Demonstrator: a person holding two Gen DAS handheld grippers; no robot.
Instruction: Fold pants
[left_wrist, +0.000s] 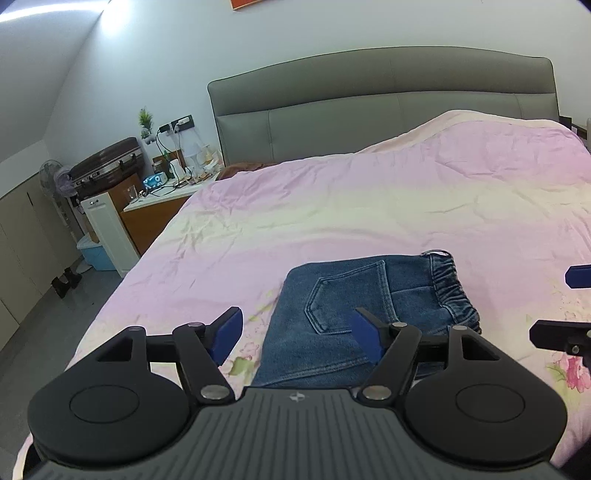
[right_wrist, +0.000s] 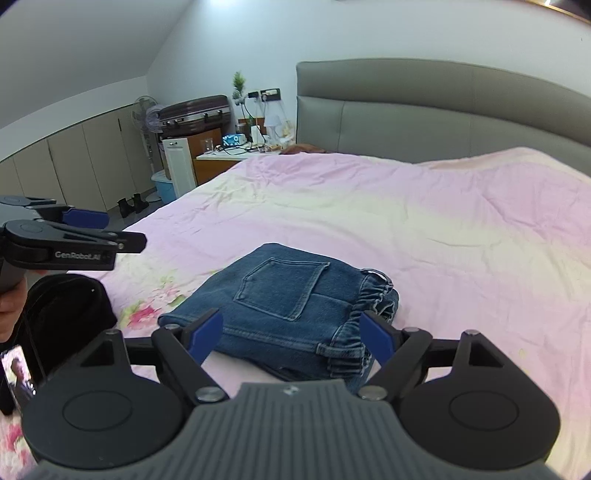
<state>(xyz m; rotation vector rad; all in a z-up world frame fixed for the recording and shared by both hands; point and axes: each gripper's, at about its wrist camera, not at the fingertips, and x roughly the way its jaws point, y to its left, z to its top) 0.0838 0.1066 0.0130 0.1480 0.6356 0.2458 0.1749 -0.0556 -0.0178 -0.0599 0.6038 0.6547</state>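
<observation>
Blue denim pants (left_wrist: 354, 306) lie folded into a compact stack on the pink bed cover, back pocket up, elastic waistband to the right; they also show in the right wrist view (right_wrist: 291, 306). My left gripper (left_wrist: 297, 332) is open and empty, raised above the pants' near edge. My right gripper (right_wrist: 291, 338) is open and empty, just above the stack's near side. The right gripper's fingers (left_wrist: 561, 332) show at the right edge of the left view. The left gripper (right_wrist: 107, 232) shows at the left of the right view.
The pink bed cover (left_wrist: 369, 206) spreads far ahead to a grey headboard (left_wrist: 388, 107). A cluttered nightstand (left_wrist: 159, 206), suitcase and fan stand left of the bed. A black garment (right_wrist: 62, 314) and a phone (right_wrist: 18, 373) lie at the near left.
</observation>
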